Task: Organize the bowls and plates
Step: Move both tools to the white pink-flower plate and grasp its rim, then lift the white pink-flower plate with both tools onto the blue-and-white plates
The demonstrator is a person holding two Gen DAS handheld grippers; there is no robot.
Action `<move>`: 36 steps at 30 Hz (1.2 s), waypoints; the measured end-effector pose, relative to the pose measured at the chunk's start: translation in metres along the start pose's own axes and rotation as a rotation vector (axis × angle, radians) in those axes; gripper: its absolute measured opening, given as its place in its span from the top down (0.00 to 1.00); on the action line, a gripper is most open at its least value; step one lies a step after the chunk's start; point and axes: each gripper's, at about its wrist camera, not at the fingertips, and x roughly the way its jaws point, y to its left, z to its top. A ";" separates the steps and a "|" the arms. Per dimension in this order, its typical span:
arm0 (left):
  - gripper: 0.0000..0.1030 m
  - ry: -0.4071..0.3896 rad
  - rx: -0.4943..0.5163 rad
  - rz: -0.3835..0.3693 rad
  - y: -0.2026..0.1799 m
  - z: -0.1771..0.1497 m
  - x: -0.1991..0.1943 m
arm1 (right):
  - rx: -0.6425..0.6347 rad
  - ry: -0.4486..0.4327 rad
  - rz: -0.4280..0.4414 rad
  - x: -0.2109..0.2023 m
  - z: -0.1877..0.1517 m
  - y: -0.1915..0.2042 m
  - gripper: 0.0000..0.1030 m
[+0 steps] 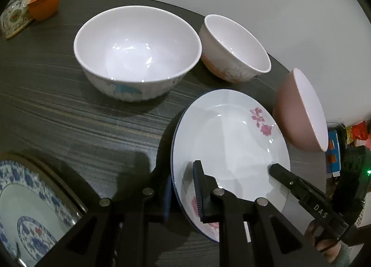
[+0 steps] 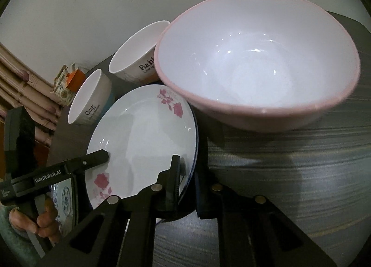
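Note:
A white plate with pink flowers [image 1: 231, 146] hangs tilted above the dark table, held at two edges. In the left wrist view my left gripper [image 1: 183, 181] is shut on its near rim, one blue pad under it and one on top. The right gripper's top finger [image 1: 278, 171] presses on the plate's right edge. From the right wrist, the right gripper [image 2: 187, 174] is shut on the flowered plate [image 2: 143, 132], and the left gripper's top finger [image 2: 99, 157] lies on the far rim. A pink bowl [image 2: 255, 58] stands just behind the plate.
A large white bowl with a blue print [image 1: 136, 51] and a smaller white bowl [image 1: 234, 47] stand behind the plate, with the pink bowl [image 1: 301, 111] at the right. A blue-patterned plate [image 1: 23, 209] lies at the near left. An orange cup [image 1: 45, 0] sits far left.

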 end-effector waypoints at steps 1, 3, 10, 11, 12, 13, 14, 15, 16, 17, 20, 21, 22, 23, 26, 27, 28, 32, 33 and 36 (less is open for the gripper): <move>0.84 -0.001 0.005 0.001 0.000 -0.002 -0.003 | 0.000 -0.001 -0.002 -0.001 -0.001 0.001 0.89; 0.84 -0.002 0.007 0.002 -0.011 -0.006 -0.001 | 0.003 -0.002 -0.001 -0.005 -0.005 0.002 0.89; 0.84 -0.032 -0.007 -0.007 -0.012 -0.011 -0.025 | -0.001 -0.021 0.003 -0.023 -0.018 0.012 0.89; 0.84 -0.039 -0.012 -0.008 -0.011 -0.011 -0.029 | -0.003 -0.025 0.004 -0.027 -0.019 0.015 0.89; 0.84 -0.046 -0.016 -0.009 -0.010 -0.012 -0.033 | -0.007 -0.029 0.006 -0.030 -0.020 0.017 0.89; 0.84 -0.054 -0.017 -0.008 -0.008 -0.013 -0.039 | -0.011 -0.034 0.007 -0.033 -0.022 0.020 0.89; 0.84 -0.061 -0.020 -0.008 -0.008 -0.014 -0.043 | -0.015 -0.042 0.011 -0.036 -0.024 0.024 0.89; 0.84 -0.068 -0.025 -0.009 -0.005 -0.015 -0.048 | -0.018 -0.046 0.013 -0.040 -0.026 0.026 0.89; 0.84 -0.079 -0.029 -0.010 -0.003 -0.016 -0.055 | -0.024 -0.050 0.015 -0.043 -0.027 0.030 0.89; 0.84 -0.085 -0.032 -0.009 -0.001 -0.018 -0.059 | -0.031 -0.057 0.019 -0.046 -0.029 0.035 0.89; 0.84 -0.110 -0.042 -0.005 -0.001 -0.026 -0.070 | -0.047 -0.067 0.029 -0.054 -0.033 0.046 0.89; 0.84 -0.116 -0.046 -0.004 0.002 -0.028 -0.076 | -0.054 -0.071 0.033 -0.057 -0.035 0.051 0.89; 0.84 -0.124 -0.051 -0.003 0.004 -0.031 -0.081 | -0.062 -0.075 0.036 -0.059 -0.036 0.056 0.89; 0.84 -0.132 -0.055 -0.002 0.007 -0.035 -0.087 | -0.074 -0.080 0.040 -0.062 -0.038 0.063 0.89; 0.84 -0.153 -0.072 0.005 0.017 -0.038 -0.102 | -0.101 -0.088 0.052 -0.066 -0.041 0.080 0.89; 0.84 -0.162 -0.079 0.008 0.022 -0.039 -0.108 | -0.108 -0.089 0.056 -0.066 -0.042 0.085 0.89; 0.84 -0.167 -0.085 0.011 0.026 -0.042 -0.113 | -0.116 -0.090 0.061 -0.067 -0.042 0.090 0.89; 0.84 -0.187 -0.114 0.024 0.048 -0.054 -0.134 | -0.148 -0.087 0.082 -0.066 -0.045 0.111 0.89; 0.84 -0.190 -0.122 0.029 0.054 -0.056 -0.138 | -0.154 -0.084 0.089 -0.064 -0.046 0.117 0.89; 0.84 -0.198 -0.151 0.048 0.071 -0.062 -0.148 | -0.173 -0.075 0.107 -0.060 -0.049 0.132 0.89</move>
